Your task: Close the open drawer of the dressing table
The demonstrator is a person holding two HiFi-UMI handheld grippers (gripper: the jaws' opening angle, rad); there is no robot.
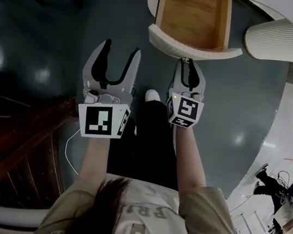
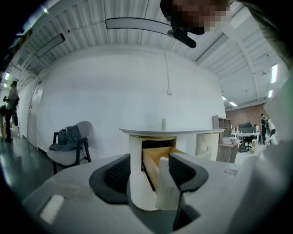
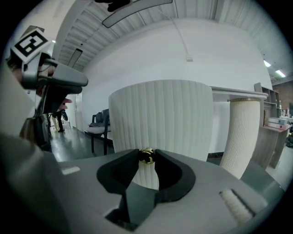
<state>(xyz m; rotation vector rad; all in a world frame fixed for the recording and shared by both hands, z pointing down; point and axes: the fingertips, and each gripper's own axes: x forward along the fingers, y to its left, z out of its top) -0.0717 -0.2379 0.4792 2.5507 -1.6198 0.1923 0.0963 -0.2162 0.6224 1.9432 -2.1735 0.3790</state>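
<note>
The dressing table's drawer (image 1: 193,13) stands pulled out, its wooden inside bare, behind a curved white ribbed front (image 1: 193,49). My right gripper (image 1: 188,64) is at the middle of that front. In the right gripper view its fingertips (image 3: 137,157) close on the small gold knob (image 3: 147,156) of the ribbed front (image 3: 160,114). My left gripper (image 1: 122,48) hangs open to the left of the drawer, short of it, holding nothing. In the left gripper view the open drawer (image 2: 158,161) shows beyond the gap, under the table top (image 2: 171,131).
A ribbed white column (image 1: 279,44) of the table stands right of the drawer. Dark wooden furniture (image 1: 12,164) fills the lower left. A chair with clothes on it (image 2: 68,146) stands by the wall at left. My shoe (image 1: 152,95) is between the grippers.
</note>
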